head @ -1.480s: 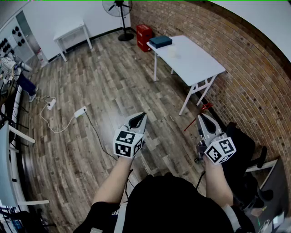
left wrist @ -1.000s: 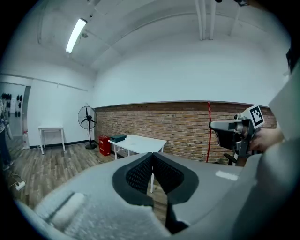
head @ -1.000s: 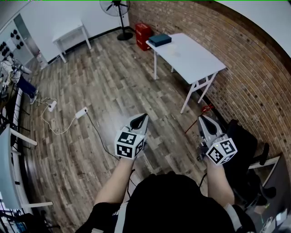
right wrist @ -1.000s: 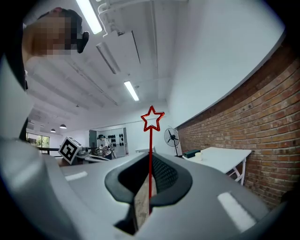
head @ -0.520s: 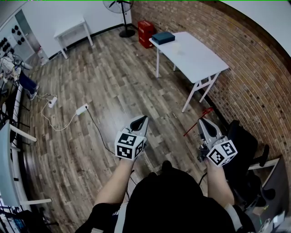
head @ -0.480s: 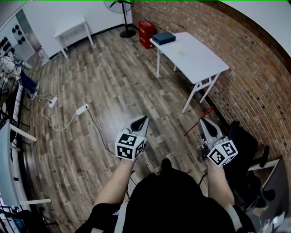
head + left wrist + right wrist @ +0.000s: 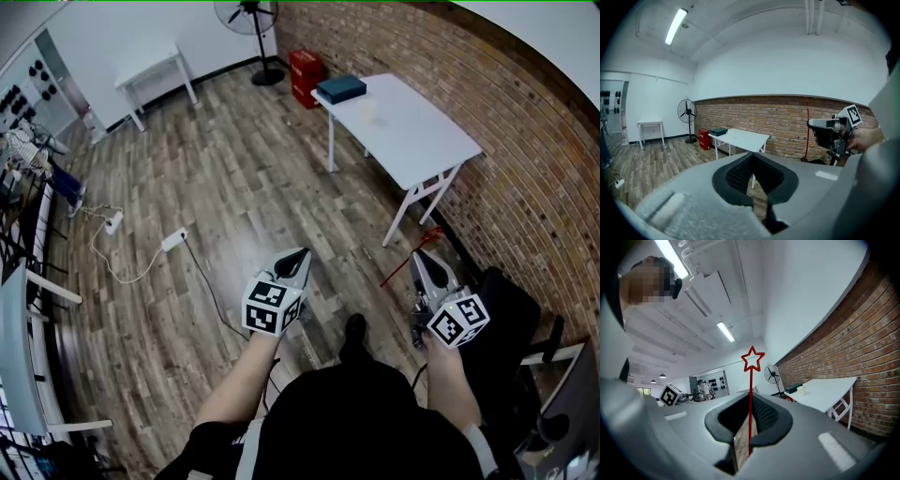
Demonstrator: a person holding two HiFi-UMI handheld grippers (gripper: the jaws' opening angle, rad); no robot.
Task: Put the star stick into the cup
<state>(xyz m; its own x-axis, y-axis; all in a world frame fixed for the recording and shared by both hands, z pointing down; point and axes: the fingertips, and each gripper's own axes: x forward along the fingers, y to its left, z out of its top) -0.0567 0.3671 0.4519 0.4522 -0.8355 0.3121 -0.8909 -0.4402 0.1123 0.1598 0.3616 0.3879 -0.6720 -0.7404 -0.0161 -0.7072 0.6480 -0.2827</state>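
My right gripper (image 7: 420,259) is shut on a thin red star stick (image 7: 427,240), held crosswise at the jaw tips above the wooden floor. In the right gripper view the stick (image 7: 751,404) rises from between the jaws (image 7: 750,427) to an outlined star at its top. The left gripper view shows the stick (image 7: 806,126) standing upright through the right gripper (image 7: 820,125). My left gripper (image 7: 299,255) is shut with nothing in it (image 7: 752,159). A small pale cup (image 7: 369,111) stands on the white table (image 7: 417,150) ahead, also seen as cup (image 7: 800,390).
A dark blue box (image 7: 340,89) lies on the table's far end. Red crates (image 7: 305,67) and a standing fan (image 7: 246,14) are beyond it. A brick wall (image 7: 525,141) runs along the right. A black chair (image 7: 511,323) is close on my right; a power strip (image 7: 173,241) with cable lies at left.
The whole view has shifted as the person steps towards the white table; a shoe now shows below the grippers. Both grippers keep their pose, and the stick stays in the right one.
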